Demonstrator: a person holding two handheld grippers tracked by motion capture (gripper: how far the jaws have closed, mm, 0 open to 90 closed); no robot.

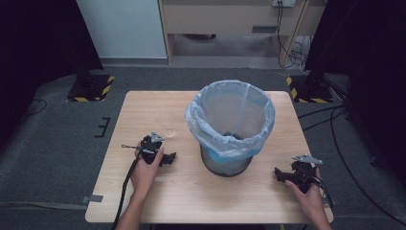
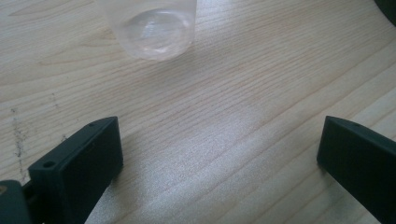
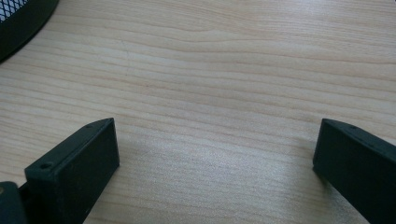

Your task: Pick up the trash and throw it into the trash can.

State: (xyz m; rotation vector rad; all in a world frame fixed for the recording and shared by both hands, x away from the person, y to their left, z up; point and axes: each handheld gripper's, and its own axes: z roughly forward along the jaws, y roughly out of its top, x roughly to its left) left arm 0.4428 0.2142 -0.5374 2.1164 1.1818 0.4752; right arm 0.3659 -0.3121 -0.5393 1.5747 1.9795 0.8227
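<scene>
Wooden table [image 1: 191, 191]: one bin [image 1: 230, 127], one clear cup [image 2: 152, 28], two empty tongs, jaws apart.

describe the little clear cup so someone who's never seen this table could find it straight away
Start at the mesh bin with the pale blue bag, standing mid-table. On bare wood to its left sits the clear cup, ahead of the left gripper. It is small, see-through and almost blends into the wooden table.

Bright overhead light on the table [image 1: 158, 201], dark room edges, soft shadows, slightly blurry close-ups
</scene>
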